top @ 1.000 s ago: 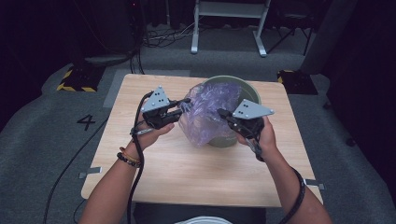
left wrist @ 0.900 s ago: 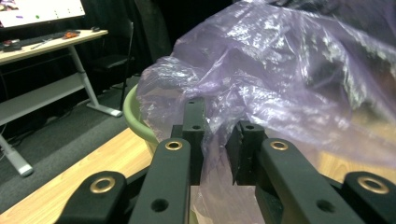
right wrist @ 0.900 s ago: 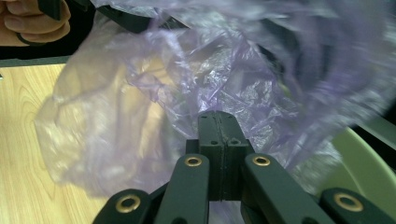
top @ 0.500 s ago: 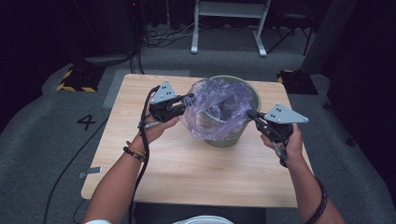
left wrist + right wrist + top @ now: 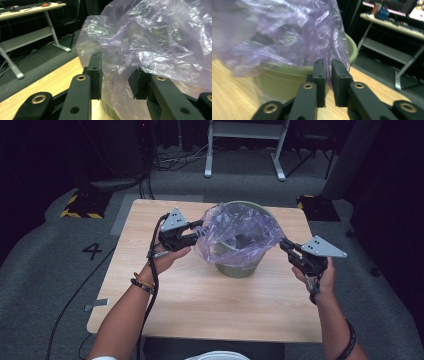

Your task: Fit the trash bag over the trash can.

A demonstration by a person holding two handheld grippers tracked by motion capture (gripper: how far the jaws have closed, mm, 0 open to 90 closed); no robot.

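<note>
Your high view looks forward and down on the table; both gripper views sit close, facing the purple bag from opposite sides.

The right gripper has moved outward from the middle of the bucket to the right of the bucket's rim, drawing the right edge of the purple plastic bag with it. The bag, earlier bunched above the bucket, is now stretched wide across the bucket mouth and past its right rim. The jaws of the right gripper have just been opening a little; a thin fold of bag remains between them. The left gripper has shifted slightly toward the bucket's left rim. Its jaws have just been opening; a gap now separates them, with bag film hanging in it.
</note>
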